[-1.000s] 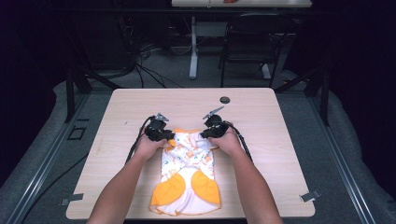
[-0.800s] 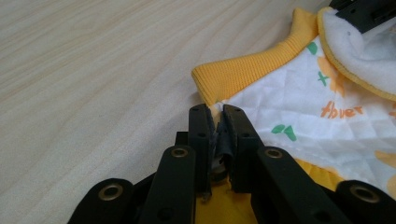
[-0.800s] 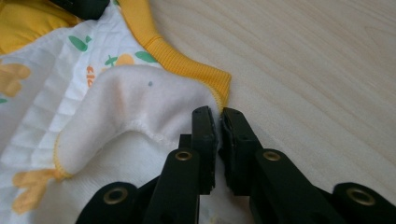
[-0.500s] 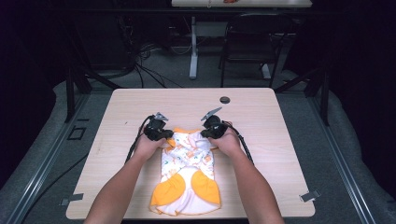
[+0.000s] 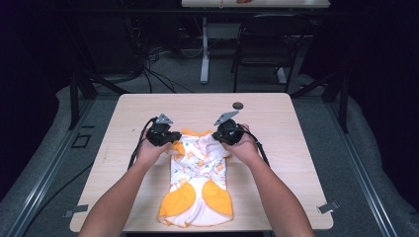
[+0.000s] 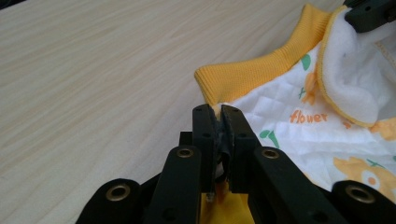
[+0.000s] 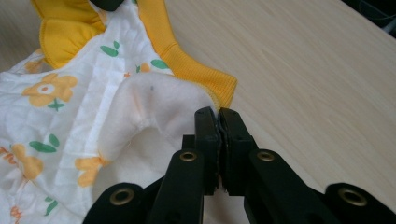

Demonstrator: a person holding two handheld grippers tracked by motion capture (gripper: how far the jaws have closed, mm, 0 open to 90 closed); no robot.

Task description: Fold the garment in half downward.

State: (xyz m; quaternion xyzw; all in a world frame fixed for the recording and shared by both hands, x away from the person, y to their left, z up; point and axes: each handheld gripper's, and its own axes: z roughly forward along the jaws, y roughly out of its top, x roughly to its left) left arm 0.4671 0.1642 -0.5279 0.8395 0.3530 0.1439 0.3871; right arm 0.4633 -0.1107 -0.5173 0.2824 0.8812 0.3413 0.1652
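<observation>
**Both grippers closed on garment's top corners, lifted slightly off table**

Lifted a little since the earlier frames: both hands, with the garment's top edge raised between them. Jaws just closing over the same stretch, now pinched on cloth at both sides.

Left gripper [image 5: 170, 137] clamped on the garment [image 5: 197, 182] at its left top corner, beside the yellow ribbed collar [image 6: 261, 70]; seen close in the left gripper view [image 6: 218, 122], jaws almost together with a thin fold of fabric between. Right gripper [image 5: 218, 136] clamped likewise on the right top corner; in the right gripper view [image 7: 218, 122], jaws nearly touching, cloth edge caught just below the collar's end [image 7: 205, 74].

Garment lying flat near the table's [image 5: 306, 148] front middle, white quilted cloth with orange flowers, two orange pockets or leg parts toward the near edge. Small dark disc [image 5: 238, 105] resting well apart, toward the far edge.

Risks, as judged from here:
- Thin pinch at both corners; likely to slip free if pulled up fast, dropping one side and twisting the cloth.
- Possibly one layer only caught on the right, where white lining folds outward; front and back could then separate and the garment open instead of rising flat.
- Uneven lift between hands likely to skew the garment or drag its lower end across the table, even over the near edge.
- Hands pulled apart too hard could stretch the collar.
</observation>
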